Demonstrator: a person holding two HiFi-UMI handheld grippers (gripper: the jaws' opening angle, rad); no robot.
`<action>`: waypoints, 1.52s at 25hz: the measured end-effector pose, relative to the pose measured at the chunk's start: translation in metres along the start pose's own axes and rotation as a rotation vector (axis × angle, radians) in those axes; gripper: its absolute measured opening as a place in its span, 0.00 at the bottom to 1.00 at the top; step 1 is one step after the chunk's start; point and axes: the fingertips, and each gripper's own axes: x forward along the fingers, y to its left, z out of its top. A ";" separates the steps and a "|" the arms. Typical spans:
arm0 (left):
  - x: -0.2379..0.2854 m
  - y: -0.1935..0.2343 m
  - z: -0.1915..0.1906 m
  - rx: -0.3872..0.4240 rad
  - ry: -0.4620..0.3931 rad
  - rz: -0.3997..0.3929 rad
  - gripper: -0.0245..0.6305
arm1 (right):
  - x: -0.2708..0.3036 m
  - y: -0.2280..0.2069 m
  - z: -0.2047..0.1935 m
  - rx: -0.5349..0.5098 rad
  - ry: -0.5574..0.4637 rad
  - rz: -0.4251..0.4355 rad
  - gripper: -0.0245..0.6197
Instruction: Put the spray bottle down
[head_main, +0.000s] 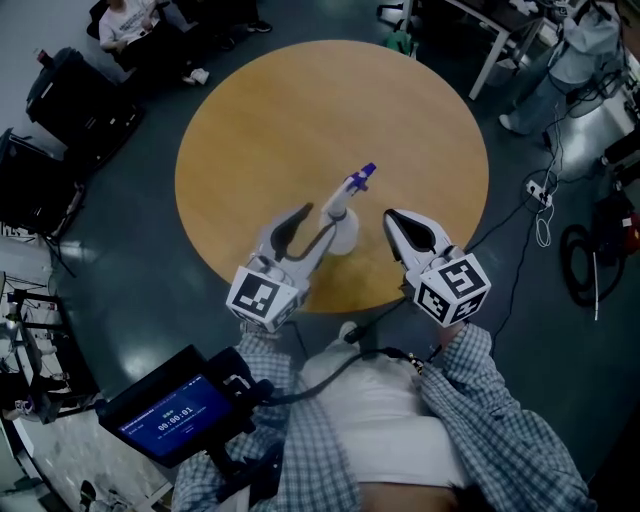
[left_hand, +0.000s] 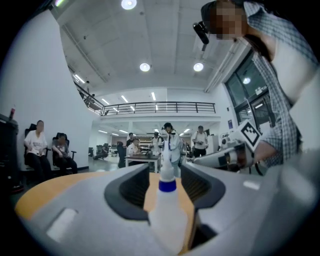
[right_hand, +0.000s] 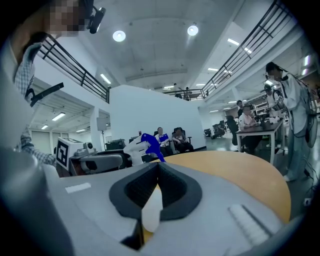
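Standing upright on the desk (head_main: 300, 110), spray bottle (head_main: 342, 235) sits loose between left gripper's (head_main: 315, 225) parted jaws, right gripper (head_main: 392, 217) closed and empty just right of bottle; reads as just released or about to be gripped.

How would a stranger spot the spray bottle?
Look at the round wooden table, near its front edge. The spray bottle stands between the open jaws of the left gripper: white with a blue nozzle, unlike the grey jaws around it.
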 end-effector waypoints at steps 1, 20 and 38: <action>0.009 -0.003 0.001 0.006 -0.003 -0.023 0.34 | -0.004 -0.002 -0.001 -0.001 0.000 -0.012 0.04; -0.013 -0.018 0.030 0.024 -0.013 0.015 0.15 | -0.104 -0.014 -0.016 0.050 -0.027 -0.294 0.04; -0.127 -0.016 0.022 -0.052 0.042 0.023 0.15 | -0.123 0.082 -0.063 0.131 0.047 -0.367 0.04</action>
